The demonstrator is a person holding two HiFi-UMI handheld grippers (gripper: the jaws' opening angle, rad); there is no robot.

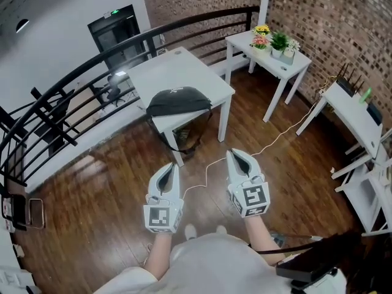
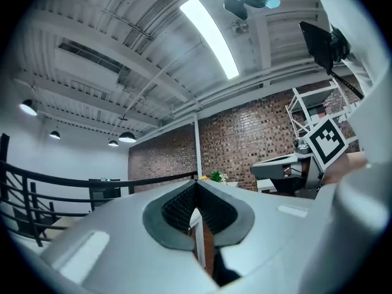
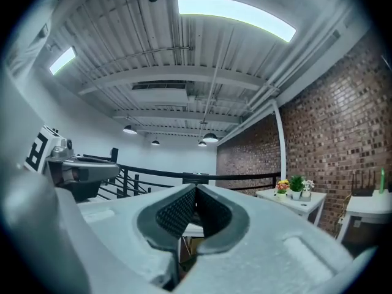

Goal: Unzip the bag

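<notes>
Both grippers, left gripper (image 1: 169,171) and right gripper (image 1: 237,160), hang with jaws together and empty, well apart from the black fabric bag (image 1: 178,101) lying on the white square table (image 1: 184,72); unzipping seems unstarted.

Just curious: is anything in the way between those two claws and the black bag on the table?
Nothing visible: only floor and a thin cable separate the left gripper and right gripper from the bag.

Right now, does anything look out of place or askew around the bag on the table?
The black bag sits at the near edge of the white table, with its strap hanging off below the tabletop. A white cable trails loose across the wood floor. Nothing looks spilled or damaged.
</notes>
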